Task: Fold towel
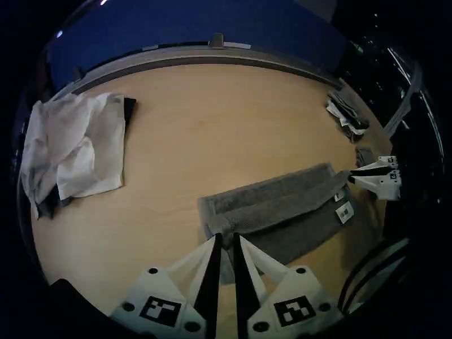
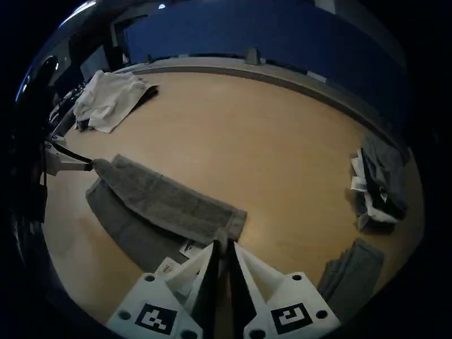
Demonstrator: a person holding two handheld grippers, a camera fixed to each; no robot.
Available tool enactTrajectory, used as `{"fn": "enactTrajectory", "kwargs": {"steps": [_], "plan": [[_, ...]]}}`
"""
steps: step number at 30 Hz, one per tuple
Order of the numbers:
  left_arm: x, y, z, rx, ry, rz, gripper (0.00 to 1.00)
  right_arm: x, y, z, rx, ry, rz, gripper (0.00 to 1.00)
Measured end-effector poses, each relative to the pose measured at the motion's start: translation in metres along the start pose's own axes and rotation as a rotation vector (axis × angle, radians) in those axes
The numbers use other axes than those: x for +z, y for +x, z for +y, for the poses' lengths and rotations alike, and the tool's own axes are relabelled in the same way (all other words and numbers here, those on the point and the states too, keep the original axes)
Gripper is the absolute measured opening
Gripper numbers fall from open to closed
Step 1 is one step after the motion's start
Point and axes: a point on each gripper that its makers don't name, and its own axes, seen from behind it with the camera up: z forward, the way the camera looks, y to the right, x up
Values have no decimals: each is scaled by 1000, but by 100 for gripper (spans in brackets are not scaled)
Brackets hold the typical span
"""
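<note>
The grey towel (image 1: 277, 203) lay across the wooden tabletop (image 1: 226, 113), doubled lengthwise so that one long half rested over the other. The left tool (image 1: 225, 244) was closed on one short end, with fabric pinched between both its fingers. The right tool (image 2: 221, 248) was clamped the same way on the opposite end. A heap of white cloths (image 1: 73, 147) sat near the far edge, well apart from the grey towel, and a stack of folded cloths (image 2: 378, 186) lay off to the other side
</note>
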Motion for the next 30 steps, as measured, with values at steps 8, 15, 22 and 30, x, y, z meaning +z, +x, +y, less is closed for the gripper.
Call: {"fn": "enactTrajectory", "kwargs": {"steps": [8,15,22,30], "plan": [[8,-1,-9,-1,14,0,29,8,3,5,2,-29,5,43],[9,3,-13,-14,11,12,78,10,7,5,-10,-45,15,59],[6,5,-16,-8,16,21,97,8,9,4,7,-45,30,67],[0,4,-17,-11,15,29,98,2,9,3,19,-40,42,69]]}}
